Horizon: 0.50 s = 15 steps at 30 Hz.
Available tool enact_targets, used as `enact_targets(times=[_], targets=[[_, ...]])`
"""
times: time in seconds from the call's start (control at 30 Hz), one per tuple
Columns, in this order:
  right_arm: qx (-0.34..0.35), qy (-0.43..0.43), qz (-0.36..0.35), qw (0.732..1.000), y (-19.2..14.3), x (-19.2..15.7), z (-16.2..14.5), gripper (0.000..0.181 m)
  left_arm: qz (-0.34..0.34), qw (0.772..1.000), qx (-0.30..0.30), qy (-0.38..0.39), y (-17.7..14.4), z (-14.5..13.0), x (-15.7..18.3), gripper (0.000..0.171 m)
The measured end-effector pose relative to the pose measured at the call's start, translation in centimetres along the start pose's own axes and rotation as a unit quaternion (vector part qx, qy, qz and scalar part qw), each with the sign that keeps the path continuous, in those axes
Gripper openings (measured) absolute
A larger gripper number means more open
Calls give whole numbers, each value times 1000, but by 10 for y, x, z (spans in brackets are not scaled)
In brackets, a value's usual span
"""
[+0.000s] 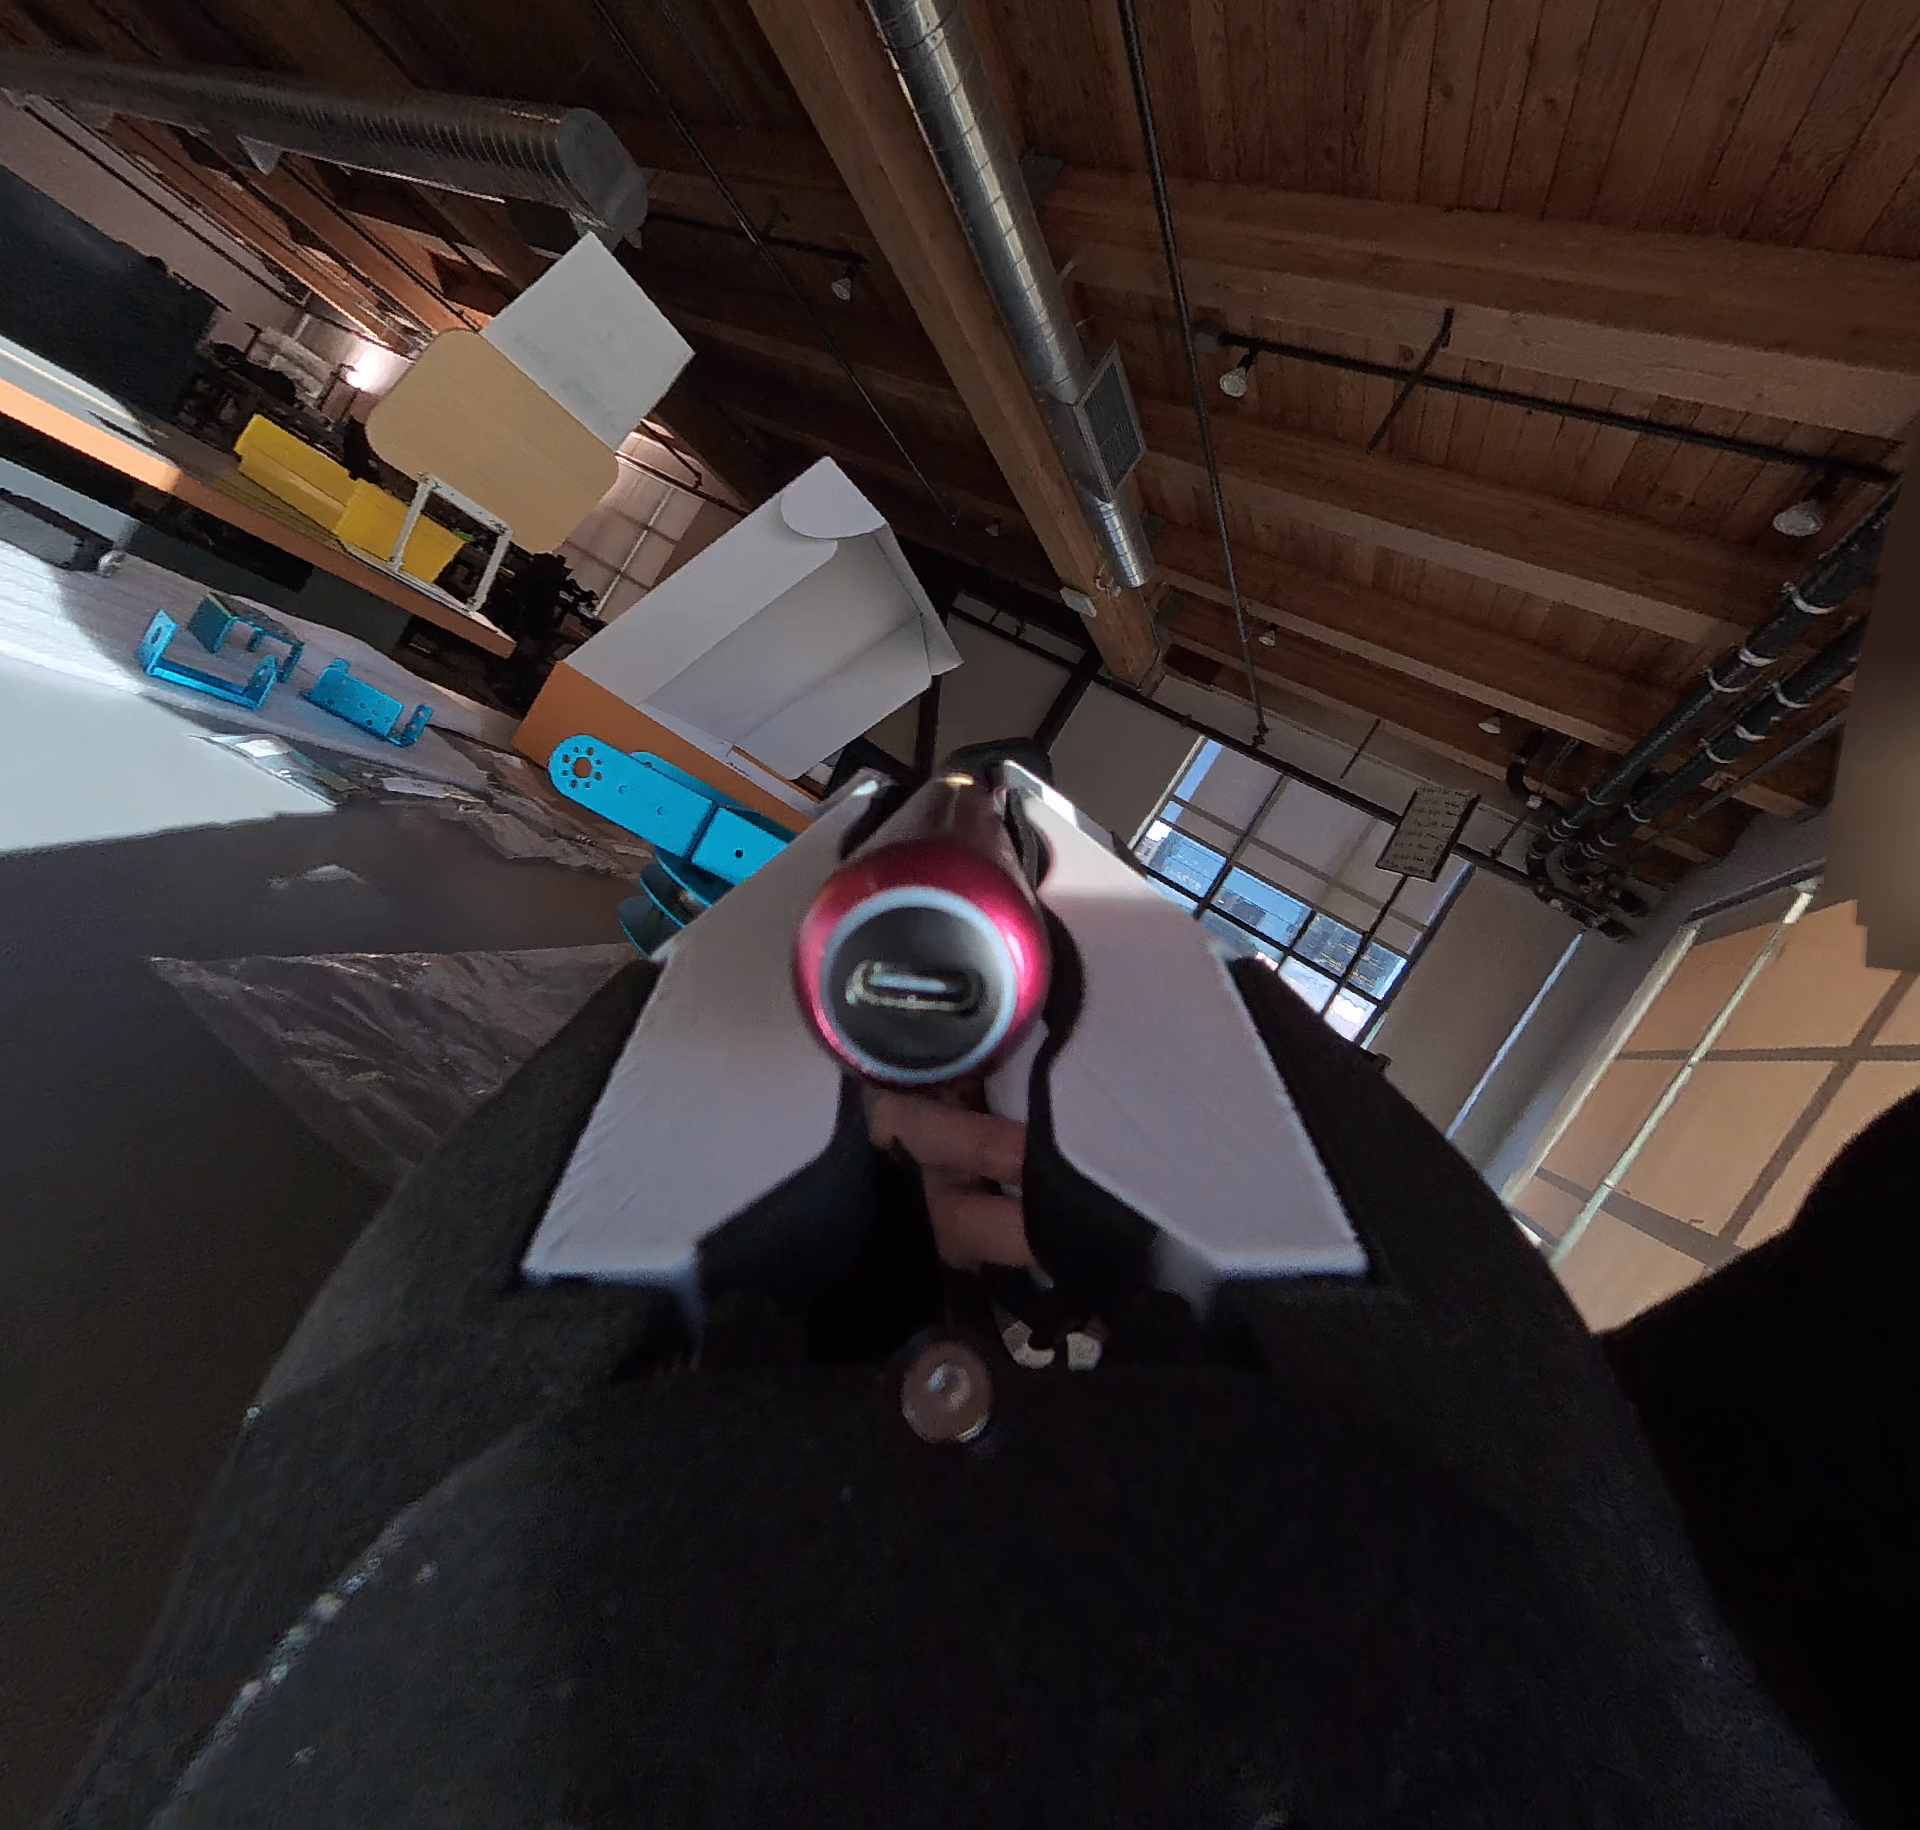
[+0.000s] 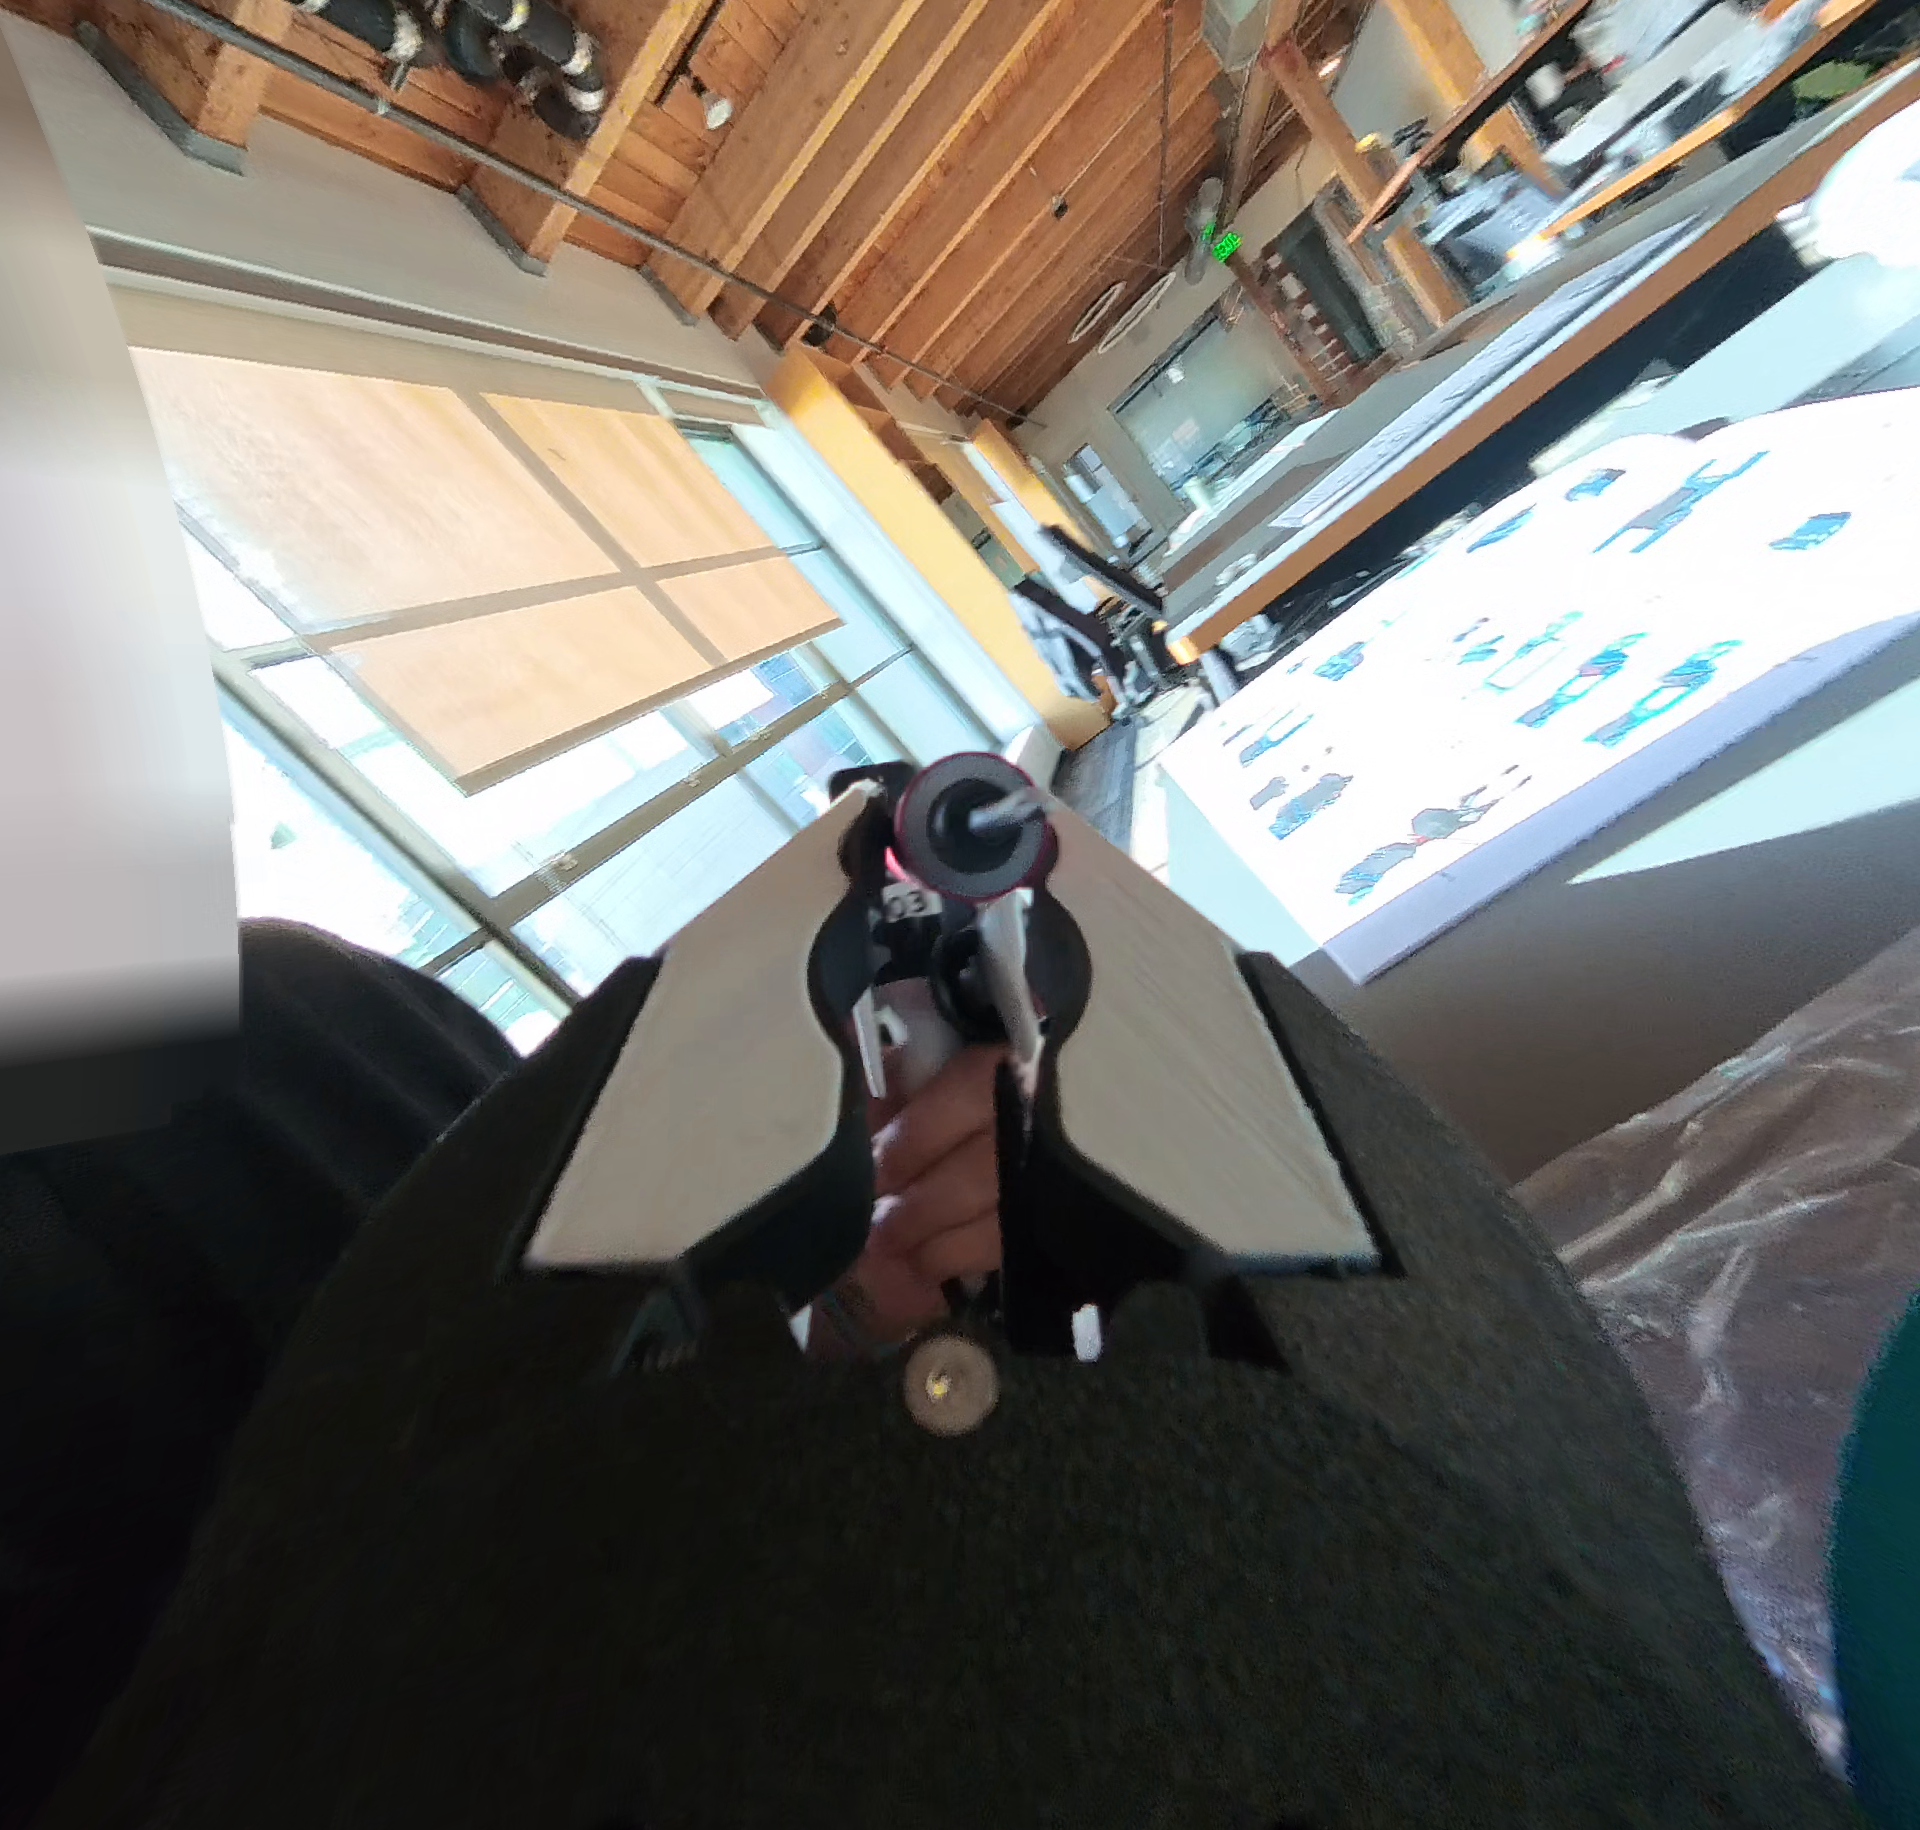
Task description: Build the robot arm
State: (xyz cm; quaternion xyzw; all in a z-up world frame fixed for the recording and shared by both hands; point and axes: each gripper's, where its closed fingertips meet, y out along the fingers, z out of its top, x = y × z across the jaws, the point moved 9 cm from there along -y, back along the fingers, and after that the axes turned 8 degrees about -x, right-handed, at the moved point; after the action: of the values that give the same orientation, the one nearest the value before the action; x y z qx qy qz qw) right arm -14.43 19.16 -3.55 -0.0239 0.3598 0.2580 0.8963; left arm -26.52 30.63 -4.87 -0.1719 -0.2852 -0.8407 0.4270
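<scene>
The left gripper [image 1: 940,781] clamps a red pen-style electric screwdriver [image 1: 925,970] lengthwise between its fingers, charging port toward its camera and bit end at the right gripper [image 2: 956,806] tips, whose hold I cannot tell; the light, rigid, slick barrel probably holds best mid-body.

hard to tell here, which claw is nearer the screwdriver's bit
Right: the right claw flanks the bit. The left claw grips the screwdriver farther back, its port end facing that camera.
</scene>
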Motion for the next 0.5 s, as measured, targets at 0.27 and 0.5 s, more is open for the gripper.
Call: enact_targets(times=[0.27, 0.5], targets=[[-42, -16, 28, 999, 9, -9, 2, 19, -18, 998, -45, 32, -1, 10, 6, 20], [6, -28, 40, 999, -6, -10, 7, 18, -24, 997, -44, 65, -6, 14, 12, 20]])
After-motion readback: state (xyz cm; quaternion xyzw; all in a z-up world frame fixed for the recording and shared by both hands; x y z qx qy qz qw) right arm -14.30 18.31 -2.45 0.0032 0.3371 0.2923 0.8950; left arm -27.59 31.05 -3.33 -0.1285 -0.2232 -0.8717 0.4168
